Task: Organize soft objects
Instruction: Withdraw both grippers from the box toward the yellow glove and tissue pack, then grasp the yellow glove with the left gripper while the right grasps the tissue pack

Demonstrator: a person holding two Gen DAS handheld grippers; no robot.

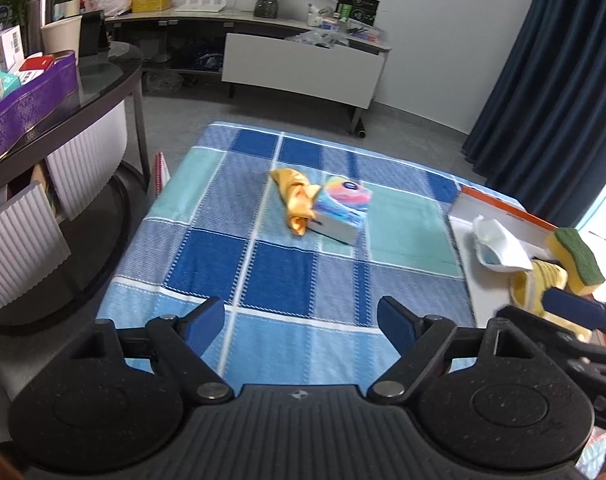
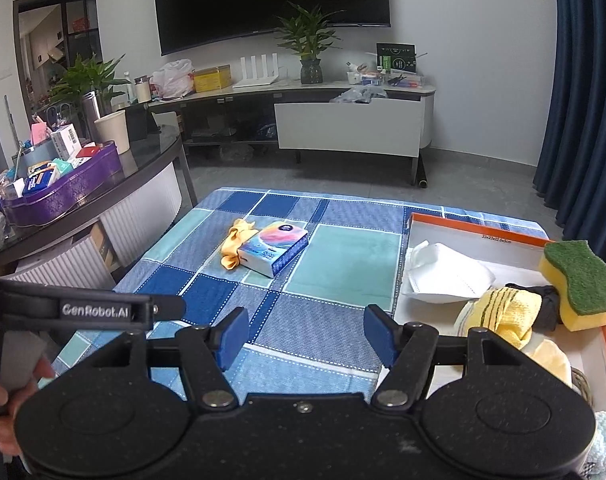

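On the blue checked cloth (image 1: pixel 207 264) an orange-yellow rag (image 1: pixel 295 200) lies against a colourful tissue pack (image 1: pixel 343 208); both also show in the right wrist view, rag (image 2: pixel 233 246) and pack (image 2: pixel 273 250). At the right stands an orange-edged white box (image 2: pixel 475 236) holding a white mask (image 2: pixel 447 276), a yellow striped cloth (image 2: pixel 503 312), a black item (image 2: pixel 547 304) and a yellow-green sponge (image 2: pixel 583 284). My left gripper (image 1: pixel 303 324) is open over the cloth's near part, nothing between its fingers. My right gripper (image 2: pixel 307 336) is open and bare beside the box.
A dark round table (image 1: pixel 103 80) with a purple tray (image 1: pixel 27 108) of small boxes stands at the left. A TV console (image 2: pixel 343 128) lines the far wall, a blue curtain (image 2: pixel 583 120) hangs at the right. A person's hand (image 2: pixel 7 400) grips the left tool.
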